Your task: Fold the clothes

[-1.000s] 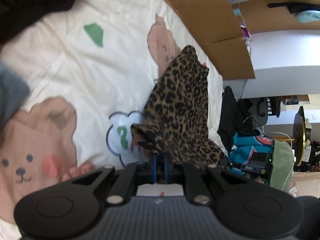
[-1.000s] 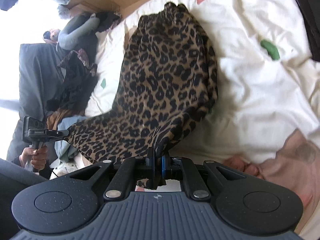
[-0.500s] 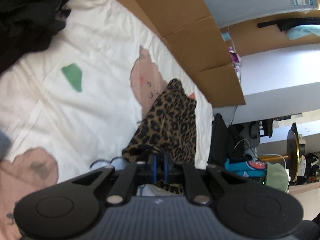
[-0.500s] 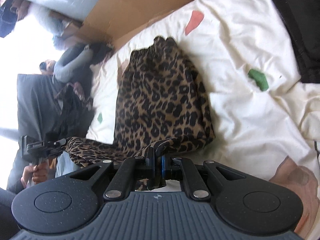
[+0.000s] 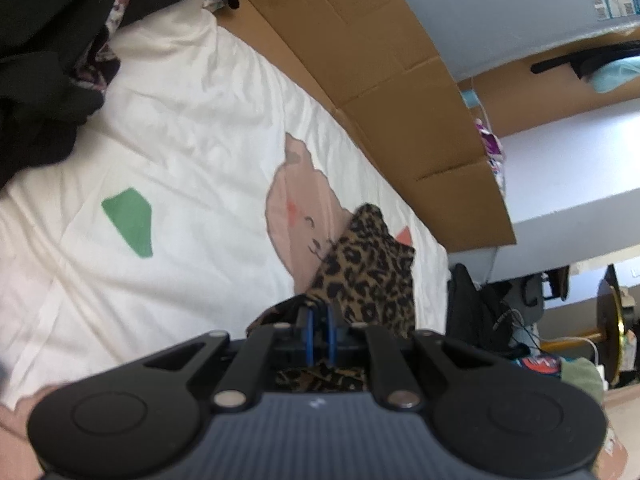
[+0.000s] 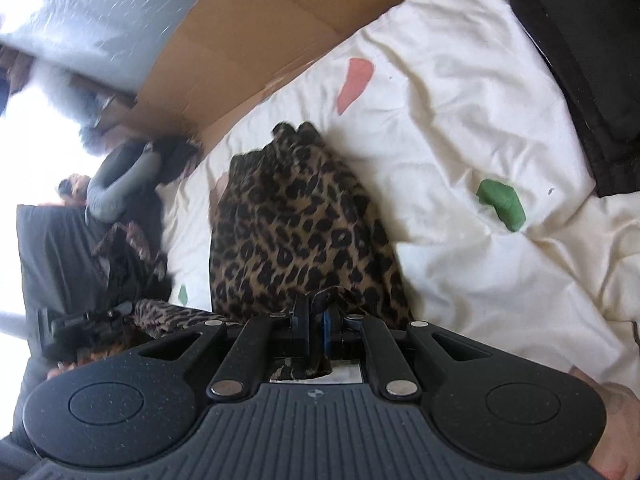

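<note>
While both grippers are pinching only thin bits of hem, the leopard-print garment (image 6: 296, 224) is risking a slip: the cloth is light and bunched, so a tug from one side could be pulling an edge free, and the raised half would be dropping crooked onto the rest. Uneven travel between the two hands could also be skewing the fold line. The left gripper (image 5: 319, 322) is sitting clamped on one corner of the fabric, the right gripper (image 6: 316, 322) clamped on another, with the cloth spreading directly ahead of each. The garment's far part is lying on the white printed bedspread (image 5: 180, 128), beside the cardboard (image 5: 360, 40) along the bed's edge.
</note>
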The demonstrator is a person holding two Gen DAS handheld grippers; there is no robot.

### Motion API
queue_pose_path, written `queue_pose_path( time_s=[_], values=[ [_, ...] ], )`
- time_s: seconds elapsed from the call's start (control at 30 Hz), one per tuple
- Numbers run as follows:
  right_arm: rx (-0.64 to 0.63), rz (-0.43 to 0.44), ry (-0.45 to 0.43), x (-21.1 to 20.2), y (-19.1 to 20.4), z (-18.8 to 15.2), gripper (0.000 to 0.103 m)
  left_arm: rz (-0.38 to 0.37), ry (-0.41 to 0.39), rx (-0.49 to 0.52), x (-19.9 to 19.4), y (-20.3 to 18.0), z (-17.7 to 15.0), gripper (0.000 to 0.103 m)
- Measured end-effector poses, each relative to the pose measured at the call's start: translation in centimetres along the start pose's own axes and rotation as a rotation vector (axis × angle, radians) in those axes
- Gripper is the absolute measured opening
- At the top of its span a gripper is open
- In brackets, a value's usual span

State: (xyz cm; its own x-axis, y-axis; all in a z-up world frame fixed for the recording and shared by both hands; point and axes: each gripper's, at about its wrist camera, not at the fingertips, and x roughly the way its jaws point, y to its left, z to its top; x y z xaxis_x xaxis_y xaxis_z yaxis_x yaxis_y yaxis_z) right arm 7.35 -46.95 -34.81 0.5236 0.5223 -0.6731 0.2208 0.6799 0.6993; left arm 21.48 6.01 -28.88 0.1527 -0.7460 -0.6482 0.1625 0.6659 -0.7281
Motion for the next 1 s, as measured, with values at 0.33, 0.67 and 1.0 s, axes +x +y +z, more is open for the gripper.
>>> queue_pose_path(
  time_s=[0.33, 0.67, 1.0],
  values=[
    [0.116, -0.021, -0.069, 2.1, -2.1, 1.7, 0.005, 0.033, -0.058, -0.005, 3.5, 0.5, 2.2, 0.007],
    [0.184, -0.083, -0.11, 2.6, -3.1, 2.3, 0.012, 0.087, -0.052, -0.043, 7.5, 1.4, 4.1, 0.009],
    [0.06, -0.159, -0.168, -0.1, -1.5, 2.1, 0.04, 0.164, -0.066, 0.037, 5.6, 0.3, 2.8, 0.03]
  ],
)
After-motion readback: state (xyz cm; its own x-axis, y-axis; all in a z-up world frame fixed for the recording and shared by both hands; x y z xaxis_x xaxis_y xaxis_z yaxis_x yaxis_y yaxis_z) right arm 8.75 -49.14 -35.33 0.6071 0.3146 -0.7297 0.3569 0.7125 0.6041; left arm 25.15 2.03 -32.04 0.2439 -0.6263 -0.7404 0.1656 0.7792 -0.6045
